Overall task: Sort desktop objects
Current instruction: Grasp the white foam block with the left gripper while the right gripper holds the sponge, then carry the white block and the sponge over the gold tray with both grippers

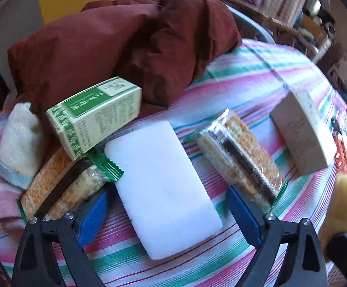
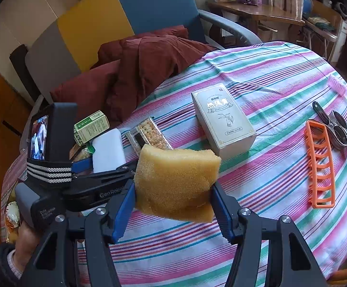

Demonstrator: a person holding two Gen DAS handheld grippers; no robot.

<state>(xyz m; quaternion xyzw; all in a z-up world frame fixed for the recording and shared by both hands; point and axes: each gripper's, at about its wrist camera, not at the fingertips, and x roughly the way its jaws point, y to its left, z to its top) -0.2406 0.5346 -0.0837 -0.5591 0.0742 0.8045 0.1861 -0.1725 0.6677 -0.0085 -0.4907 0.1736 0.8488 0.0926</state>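
On the left, our left gripper [image 1: 171, 212] stands spread wide around the white block [image 1: 160, 186], which lies flat on the striped tablecloth [image 1: 245, 81], pads clear of it. Rightward, our right gripper [image 2: 173, 205] pinches the yellow sponge [image 2: 175, 181] above the cloth.

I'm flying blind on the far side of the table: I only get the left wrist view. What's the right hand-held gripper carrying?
Observer: The right hand-held gripper is shut on a yellow sponge, held above the striped tablecloth.
Operator: Anything lying further right that I can't see?
Observer: Yes, an orange plastic clip lies flat on the cloth.
Operator: Alone?
Observer: No, a dark metal clamp lies just beyond it, near the table edge.
Operator: And the pale box's top face?
Observer: The pale box lies flat, printed face up, with a plant drawing.
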